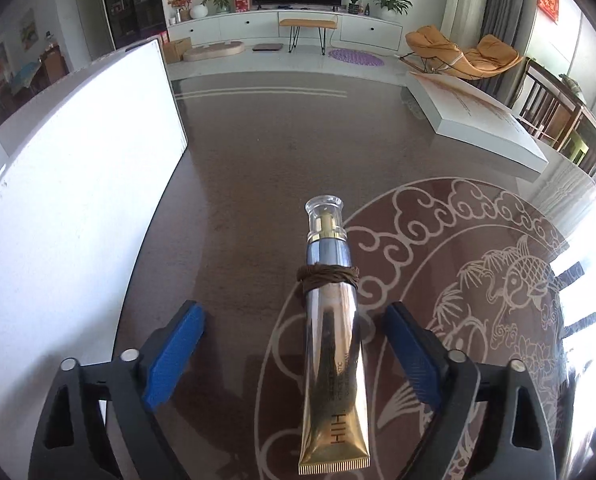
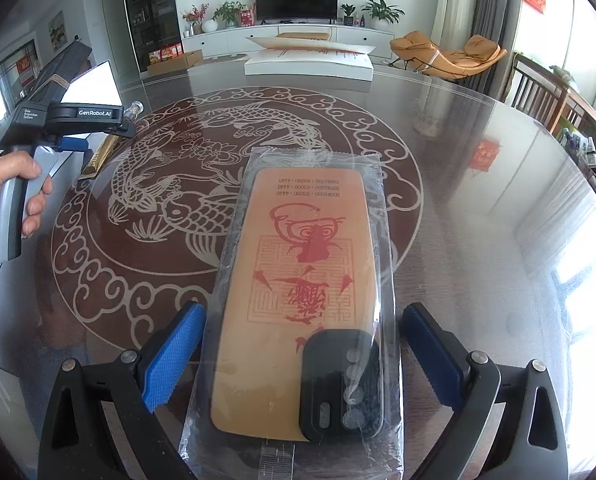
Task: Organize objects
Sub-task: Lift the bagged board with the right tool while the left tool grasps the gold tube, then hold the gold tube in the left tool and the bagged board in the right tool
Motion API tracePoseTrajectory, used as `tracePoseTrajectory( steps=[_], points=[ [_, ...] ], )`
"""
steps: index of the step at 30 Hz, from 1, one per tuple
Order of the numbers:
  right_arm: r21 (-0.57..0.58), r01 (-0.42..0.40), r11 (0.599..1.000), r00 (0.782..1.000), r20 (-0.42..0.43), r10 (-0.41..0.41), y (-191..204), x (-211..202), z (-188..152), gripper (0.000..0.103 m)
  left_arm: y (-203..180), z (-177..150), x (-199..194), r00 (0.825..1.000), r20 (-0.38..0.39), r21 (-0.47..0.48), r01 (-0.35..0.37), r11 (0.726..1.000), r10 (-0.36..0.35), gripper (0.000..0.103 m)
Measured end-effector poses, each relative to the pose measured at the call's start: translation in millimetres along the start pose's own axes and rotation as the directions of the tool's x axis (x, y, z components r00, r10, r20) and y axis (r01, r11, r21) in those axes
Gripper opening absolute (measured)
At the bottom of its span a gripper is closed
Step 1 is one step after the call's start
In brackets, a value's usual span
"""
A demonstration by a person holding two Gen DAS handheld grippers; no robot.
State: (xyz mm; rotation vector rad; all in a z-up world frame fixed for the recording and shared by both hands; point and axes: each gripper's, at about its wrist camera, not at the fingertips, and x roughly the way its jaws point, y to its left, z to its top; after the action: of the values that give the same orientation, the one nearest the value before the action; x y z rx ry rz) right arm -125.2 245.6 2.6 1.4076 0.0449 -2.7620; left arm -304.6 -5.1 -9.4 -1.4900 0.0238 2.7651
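On the left side of the desk, a large white box lies flat, probably the place meant for the loose things. Just right of it, the left tool stands partly open around a gold cosmetic tube; its blue pads flank the tube without touching it, so nothing is gripped. The tube lies cap-forward with a brown cord wound round its neck, lined up along the fingers, which looks like an approach for a lengthwise pinch. Further right, the right tool is spread wide over a phone case in a clear bag, pads clear of the wrapper on both sides. A hand holds the other tool's grip at the far left of that view. Under glass, the dark round top shows a fish pattern; beyond it sit a television, potted plants and an orange rocking chair.
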Motion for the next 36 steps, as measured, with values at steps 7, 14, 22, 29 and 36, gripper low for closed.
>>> tracePoseTrajectory(
  steps=[7, 14, 22, 29, 36],
  points=[
    [0.0, 0.0, 1.0, 1.0, 0.0, 0.0, -0.1, 0.0, 0.0, 0.099, -8.4, -45.0, -36.6, 0.997, 0.06, 0.055, 0.048, 0.997, -0.051, 0.025],
    [0.0, 0.003, 1.0, 1.0, -0.001, -0.003, -0.1, -0.5, -0.6, 0.1, -19.9, -151.0, -105.9, 0.993, 0.095, 0.052, 0.066, 0.996, -0.071, 0.025],
    [0.012, 0.009, 1.0, 1.0, -0.011, -0.009, -2.3, -0.6, -1.7, 0.103, -18.6, -139.8, -85.9, 0.998, 0.035, 0.069, 0.053, 0.996, -0.056, 0.103],
    [0.011, 0.013, 1.0, 1.0, -0.012, -0.013, -1.3, -0.9, -1.2, 0.103, -17.1, -132.7, -77.9, 0.997, 0.037, 0.066, 0.059, 0.996, -0.061, 0.103],
    [0.01, 0.012, 1.0, 1.0, -0.011, -0.012, -0.6, -1.6, -1.5, 0.103, -17.6, -132.5, -78.2, 0.997, 0.037, 0.066, 0.058, 0.996, -0.061, 0.103]
  ],
)
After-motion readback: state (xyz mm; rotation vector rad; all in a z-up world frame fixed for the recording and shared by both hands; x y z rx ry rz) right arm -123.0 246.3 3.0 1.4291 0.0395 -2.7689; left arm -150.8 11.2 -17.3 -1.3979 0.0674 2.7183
